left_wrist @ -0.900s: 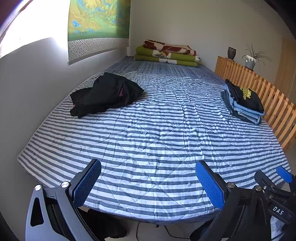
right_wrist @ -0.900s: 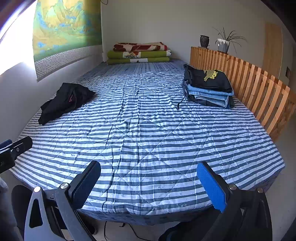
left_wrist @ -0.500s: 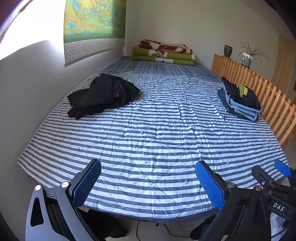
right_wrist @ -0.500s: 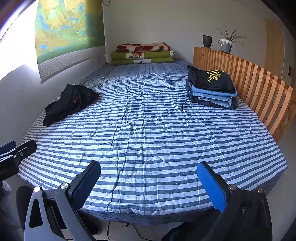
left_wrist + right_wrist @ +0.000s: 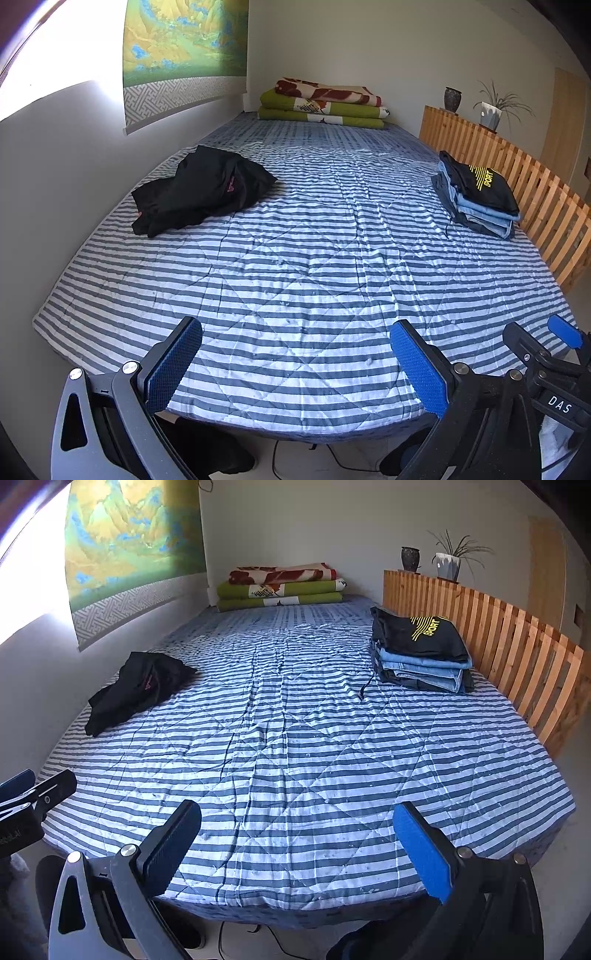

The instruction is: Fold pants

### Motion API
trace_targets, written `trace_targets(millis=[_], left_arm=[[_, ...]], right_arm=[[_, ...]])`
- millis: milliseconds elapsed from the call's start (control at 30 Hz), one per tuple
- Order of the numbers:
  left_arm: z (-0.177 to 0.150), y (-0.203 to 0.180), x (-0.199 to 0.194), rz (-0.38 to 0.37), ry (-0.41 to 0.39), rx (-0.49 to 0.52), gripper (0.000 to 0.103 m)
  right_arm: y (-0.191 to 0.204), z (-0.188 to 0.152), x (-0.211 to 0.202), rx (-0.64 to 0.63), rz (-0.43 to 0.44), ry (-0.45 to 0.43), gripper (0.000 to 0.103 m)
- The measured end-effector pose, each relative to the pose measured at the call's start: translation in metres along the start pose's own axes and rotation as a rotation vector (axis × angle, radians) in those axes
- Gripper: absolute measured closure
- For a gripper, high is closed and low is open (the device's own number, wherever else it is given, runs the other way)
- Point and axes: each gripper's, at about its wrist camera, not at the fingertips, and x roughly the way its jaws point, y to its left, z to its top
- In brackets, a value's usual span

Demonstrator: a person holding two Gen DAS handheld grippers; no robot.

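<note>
Nearest, at the foot of the striped bed (image 5: 295,280), the left gripper (image 5: 295,363) and right gripper (image 5: 297,849) hang with fingers spread wide, holding nothing. Farther on, crumpled black pants (image 5: 199,190) lie at the left edge by the wall. Opposite, at the right, folded clothes (image 5: 421,651) sit stacked beside the wooden slat rail (image 5: 517,646). Farthest, folded blankets (image 5: 323,103) rest against the end wall.

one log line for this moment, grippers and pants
left gripper open, empty | right gripper open, empty | crumpled black pants unfolded, bed's left | folded clothes stack bed's right
</note>
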Motion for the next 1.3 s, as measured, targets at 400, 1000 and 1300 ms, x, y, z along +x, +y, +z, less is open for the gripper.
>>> trace_targets(millis=[400,1000,1300], left_arm=[[-0.004,-0.001,0.003,-0.009,0.006,0.002,0.000],[-0.004,-0.005,0.014,-0.013,0.026,0.007,0.000],[-0.007,-0.006,0.016,-0.016,0.035,0.008,0.000]], right_arm=[[0.002,-0.003,0.002,-0.004,-0.009,0.012,0.001],[0.002,-0.003,0.007,-0.001,-0.017,0.028,0.001],[0.004,-0.004,0.008,-0.003,-0.020,0.030,0.001]])
